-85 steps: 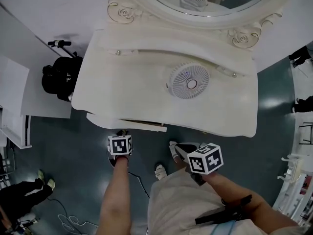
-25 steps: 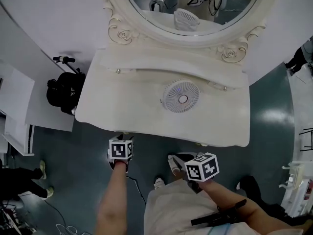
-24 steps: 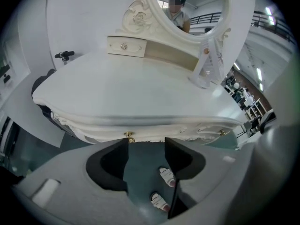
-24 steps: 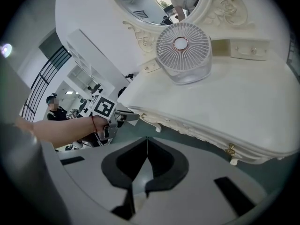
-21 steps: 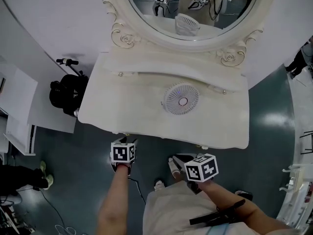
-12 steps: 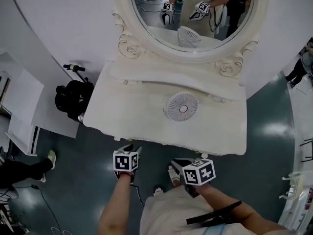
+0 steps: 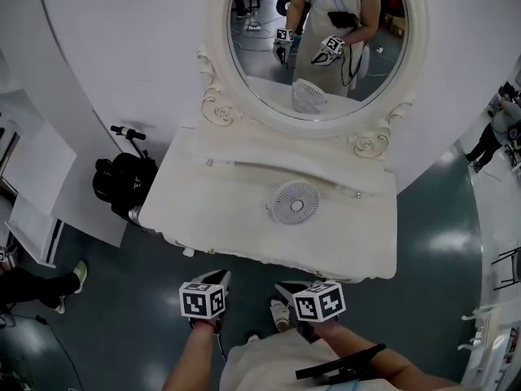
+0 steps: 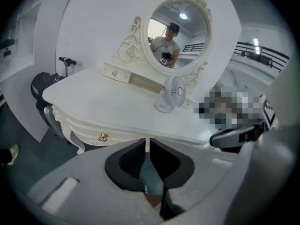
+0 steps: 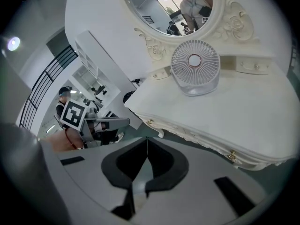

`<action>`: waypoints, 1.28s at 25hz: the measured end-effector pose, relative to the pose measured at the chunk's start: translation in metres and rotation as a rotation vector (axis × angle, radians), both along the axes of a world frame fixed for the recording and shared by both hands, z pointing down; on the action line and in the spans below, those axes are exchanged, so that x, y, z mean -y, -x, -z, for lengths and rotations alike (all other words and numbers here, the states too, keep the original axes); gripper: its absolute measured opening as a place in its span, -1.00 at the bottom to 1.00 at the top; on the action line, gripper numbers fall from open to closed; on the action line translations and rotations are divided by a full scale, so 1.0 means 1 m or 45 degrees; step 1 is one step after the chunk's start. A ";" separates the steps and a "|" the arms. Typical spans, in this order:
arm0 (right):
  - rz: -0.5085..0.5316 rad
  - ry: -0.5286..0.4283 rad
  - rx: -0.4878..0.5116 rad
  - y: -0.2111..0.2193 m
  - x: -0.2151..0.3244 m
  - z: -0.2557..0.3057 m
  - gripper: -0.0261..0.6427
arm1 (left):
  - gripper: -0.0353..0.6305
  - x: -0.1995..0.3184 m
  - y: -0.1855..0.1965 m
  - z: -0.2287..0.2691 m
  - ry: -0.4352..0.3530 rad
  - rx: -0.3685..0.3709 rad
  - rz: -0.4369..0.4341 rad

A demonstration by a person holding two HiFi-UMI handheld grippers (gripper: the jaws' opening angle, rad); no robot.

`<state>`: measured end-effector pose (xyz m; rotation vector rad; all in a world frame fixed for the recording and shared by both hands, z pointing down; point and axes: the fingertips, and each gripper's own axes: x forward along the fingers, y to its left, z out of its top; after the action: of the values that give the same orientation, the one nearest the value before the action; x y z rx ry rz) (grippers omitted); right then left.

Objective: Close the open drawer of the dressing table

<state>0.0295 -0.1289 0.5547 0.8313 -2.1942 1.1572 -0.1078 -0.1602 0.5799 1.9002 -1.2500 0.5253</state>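
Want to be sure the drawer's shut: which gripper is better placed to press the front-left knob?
Left. The left gripper hovers off the table's left front, knob ahead; the right gripper sits nearer the middle.

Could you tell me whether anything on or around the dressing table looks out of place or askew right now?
Nothing stands out. The small fan stands upright on the dressing table, the drawer knob sits in line with the carved front with no drawer sticking out, and the mirror looks intact.

A white fan stands upright; a black bag sits leftward.
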 end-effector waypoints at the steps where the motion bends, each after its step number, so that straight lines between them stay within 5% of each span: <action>1: 0.001 -0.004 0.003 0.001 -0.001 0.002 -0.87 | -0.80 -0.004 -0.004 0.006 -0.008 -0.017 -0.001; 32: 0.044 -0.109 0.061 0.004 -0.026 0.040 -0.87 | -0.87 -0.076 -0.067 0.079 -0.126 -0.139 -0.137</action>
<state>0.0258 -0.1029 0.5144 0.8052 -2.3020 1.0832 -0.0406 -0.0841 0.5012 2.0591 -1.1263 0.4156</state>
